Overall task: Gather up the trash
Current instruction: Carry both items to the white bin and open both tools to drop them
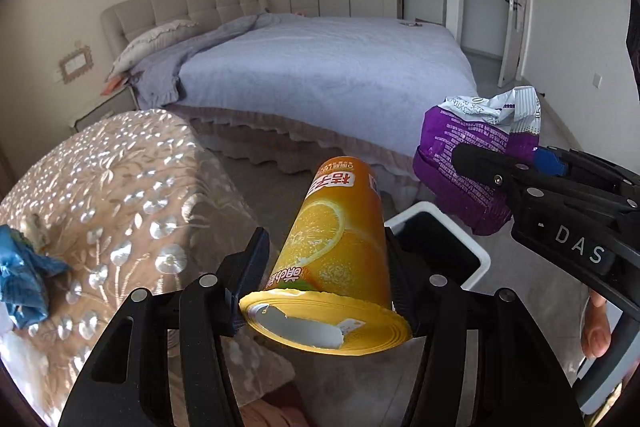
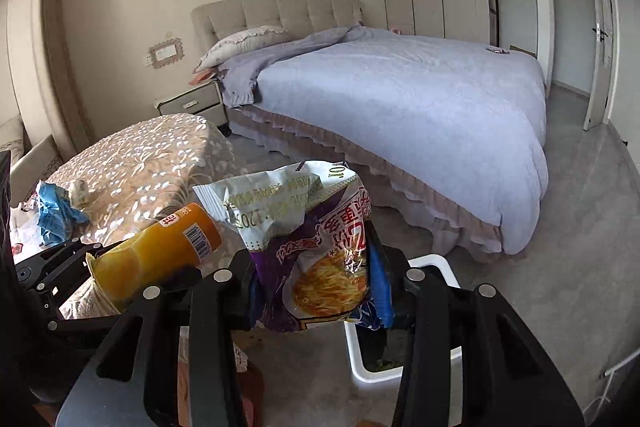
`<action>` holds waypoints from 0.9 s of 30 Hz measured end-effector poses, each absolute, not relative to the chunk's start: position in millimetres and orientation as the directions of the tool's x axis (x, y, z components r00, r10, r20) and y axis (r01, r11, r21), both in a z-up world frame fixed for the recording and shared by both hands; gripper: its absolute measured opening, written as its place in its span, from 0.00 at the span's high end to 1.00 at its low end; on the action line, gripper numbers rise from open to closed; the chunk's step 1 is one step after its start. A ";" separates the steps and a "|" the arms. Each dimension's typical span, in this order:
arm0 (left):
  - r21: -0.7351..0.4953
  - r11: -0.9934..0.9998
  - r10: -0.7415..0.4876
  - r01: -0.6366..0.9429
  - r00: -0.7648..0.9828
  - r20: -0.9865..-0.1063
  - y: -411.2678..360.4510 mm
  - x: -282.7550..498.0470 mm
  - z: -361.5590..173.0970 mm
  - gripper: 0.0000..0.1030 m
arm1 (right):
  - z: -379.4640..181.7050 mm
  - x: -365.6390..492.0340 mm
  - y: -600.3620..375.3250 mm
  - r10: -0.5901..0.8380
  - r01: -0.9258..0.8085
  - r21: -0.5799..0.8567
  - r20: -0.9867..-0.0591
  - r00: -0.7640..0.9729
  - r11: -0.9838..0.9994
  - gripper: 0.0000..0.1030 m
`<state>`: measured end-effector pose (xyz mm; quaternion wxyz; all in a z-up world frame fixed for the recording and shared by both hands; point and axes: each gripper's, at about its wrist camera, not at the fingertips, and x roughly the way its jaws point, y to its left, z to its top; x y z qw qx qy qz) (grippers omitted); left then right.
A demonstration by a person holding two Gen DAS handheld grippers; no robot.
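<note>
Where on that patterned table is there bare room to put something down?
The patterned table is bare across its middle and far end, toward the nightstand. Its near left edge is crowded: blue crumpled wrapper and other litter.

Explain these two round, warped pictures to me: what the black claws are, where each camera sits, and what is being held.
No robot here: a person carries two hand-held grippers, each with a fisheye camera looking along its fingers. The left wrist view shows the left gripper shut on an orange cup, held tilted. The right wrist view shows the right gripper shut on a purple noodle packet. Both hang near a white bin on the floor. A table with a patterned cloth carries a blue wrapper. A bed stands behind.
</note>
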<state>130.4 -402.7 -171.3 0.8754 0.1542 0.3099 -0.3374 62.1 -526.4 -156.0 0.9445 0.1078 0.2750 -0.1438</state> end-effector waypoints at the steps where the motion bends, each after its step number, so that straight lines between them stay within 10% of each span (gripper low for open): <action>1: 0.059 0.709 -0.500 0.702 0.561 -0.660 -413.2 131.7 -180.6 0.46 | -163.8 63.5 -531.7 -0.221 0.345 0.123 -0.563 0.797 0.930 0.58; 16: -0.047 0.529 -0.521 0.847 0.281 -0.806 -534.7 174.0 -301.0 0.45 | -289.2 102.6 -633.3 -0.282 0.518 0.107 -0.738 0.613 0.848 0.56; 19: -0.055 0.506 -0.509 0.861 0.247 -0.825 -546.5 182.0 -315.7 0.07 | -306.8 106.8 -641.7 -0.280 0.527 0.094 -0.762 0.585 0.845 0.25; 23: -0.034 0.491 -0.502 0.871 0.251 -0.828 -553.7 178.1 -323.8 0.05 | -317.0 103.2 -645.4 -0.306 0.538 0.056 -0.771 0.559 0.841 0.05; 27: -0.037 0.496 -0.507 0.867 0.255 -0.823 -552.3 174.8 -318.4 0.05 | -313.7 98.3 -648.0 -0.308 0.547 0.067 -0.767 0.564 0.834 0.05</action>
